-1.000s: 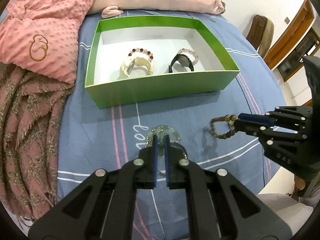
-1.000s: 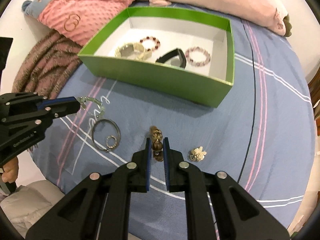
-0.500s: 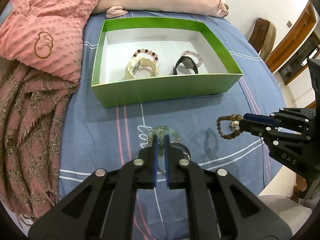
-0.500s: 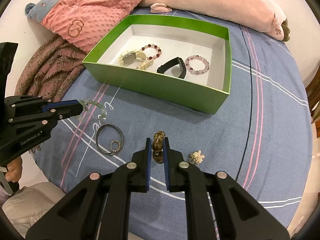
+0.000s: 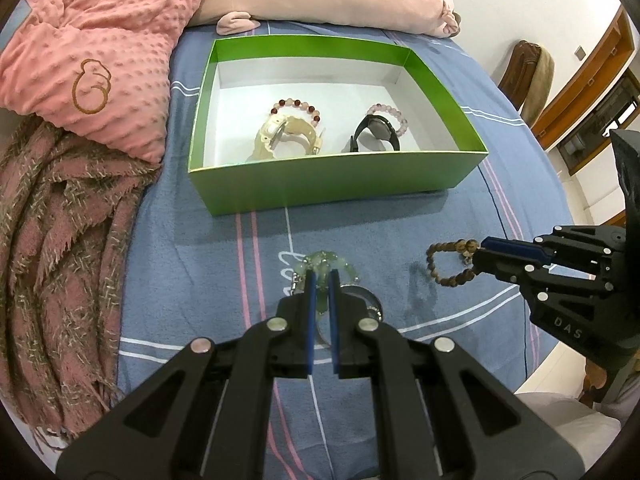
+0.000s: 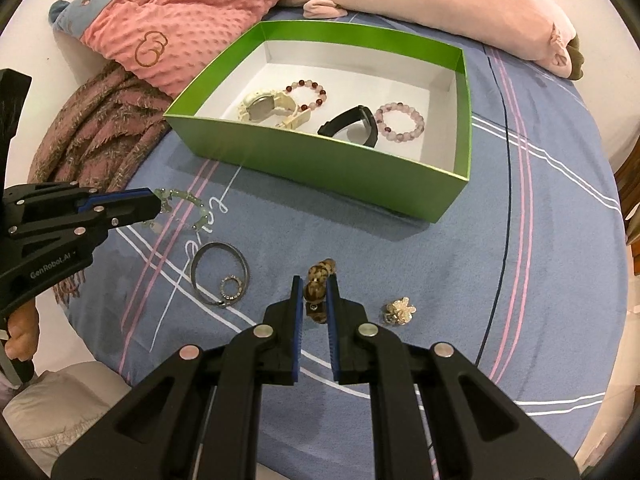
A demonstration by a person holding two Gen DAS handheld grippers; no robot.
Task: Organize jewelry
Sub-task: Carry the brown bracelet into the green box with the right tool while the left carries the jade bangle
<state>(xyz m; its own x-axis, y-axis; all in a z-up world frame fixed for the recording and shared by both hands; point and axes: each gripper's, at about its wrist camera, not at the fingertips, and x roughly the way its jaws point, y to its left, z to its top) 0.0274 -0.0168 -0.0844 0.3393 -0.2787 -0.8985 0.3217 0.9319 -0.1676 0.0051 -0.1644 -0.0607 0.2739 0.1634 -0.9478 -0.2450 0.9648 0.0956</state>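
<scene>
- We find the left hand-held gripper point(image 5: 322, 280) at the lower centre of the left wrist view, clamped on a pale green bead bracelet point(image 5: 326, 261) that hangs just above the blue bedsheet point(image 5: 192, 264).
- We find the right hand-held gripper point(image 6: 314, 288) at the lower centre of the right wrist view, clamped on a brown bead bracelet point(image 6: 318, 284), also clear of the sheet.
- The green box point(image 6: 320, 164) sits in the upper centre of both views. It holds a cream watch point(image 6: 264, 106), a black watch point(image 6: 356, 124), a red-and-pink bead bracelet point(image 6: 308, 94) and a pale pink bead bracelet point(image 6: 400, 122).
- On the sheet, lower left of centre in the right wrist view, lie a grey bangle point(image 6: 220, 270) and a small ring point(image 6: 231, 288) touching it; a gold flower piece point(image 6: 398, 310) lies to the right.
- A pink blanket point(image 5: 92, 52) occupies the upper left.
</scene>
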